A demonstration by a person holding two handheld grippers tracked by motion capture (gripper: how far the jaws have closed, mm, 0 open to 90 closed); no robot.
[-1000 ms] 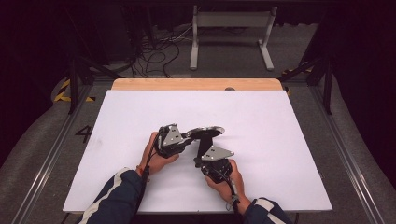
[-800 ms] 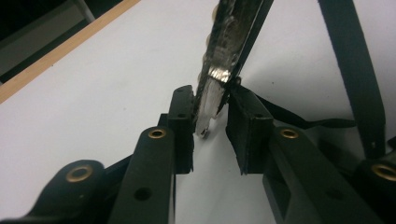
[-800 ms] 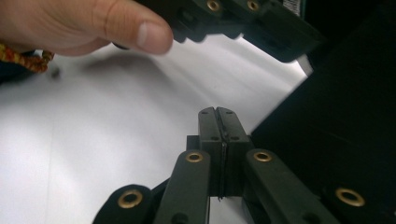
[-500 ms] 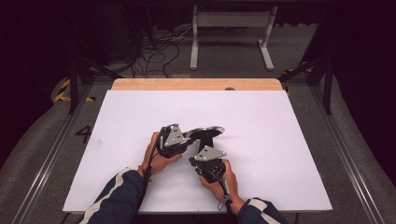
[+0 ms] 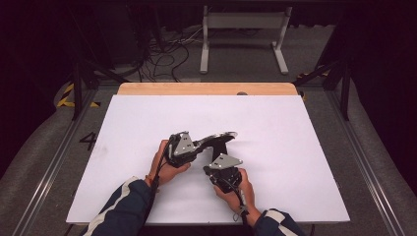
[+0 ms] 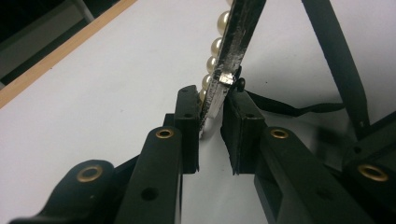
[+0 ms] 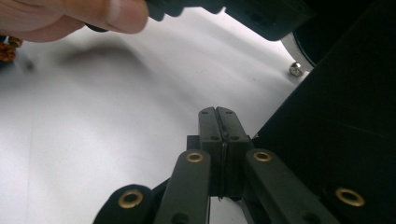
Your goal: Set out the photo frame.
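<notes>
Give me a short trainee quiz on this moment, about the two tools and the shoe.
1. True or false: the right tool has its jaws wide open.
2. What lines the edge of the shoe? A) pearls B) buttons C) feathers
3. Which tool has the shoe's edge between its jaws?

Key:
1. False; its jaws are shut together with nothing visible between them.
2. A.
3. The left tool; its jaws have just been closing, with the shoe's edge between them.
</notes>
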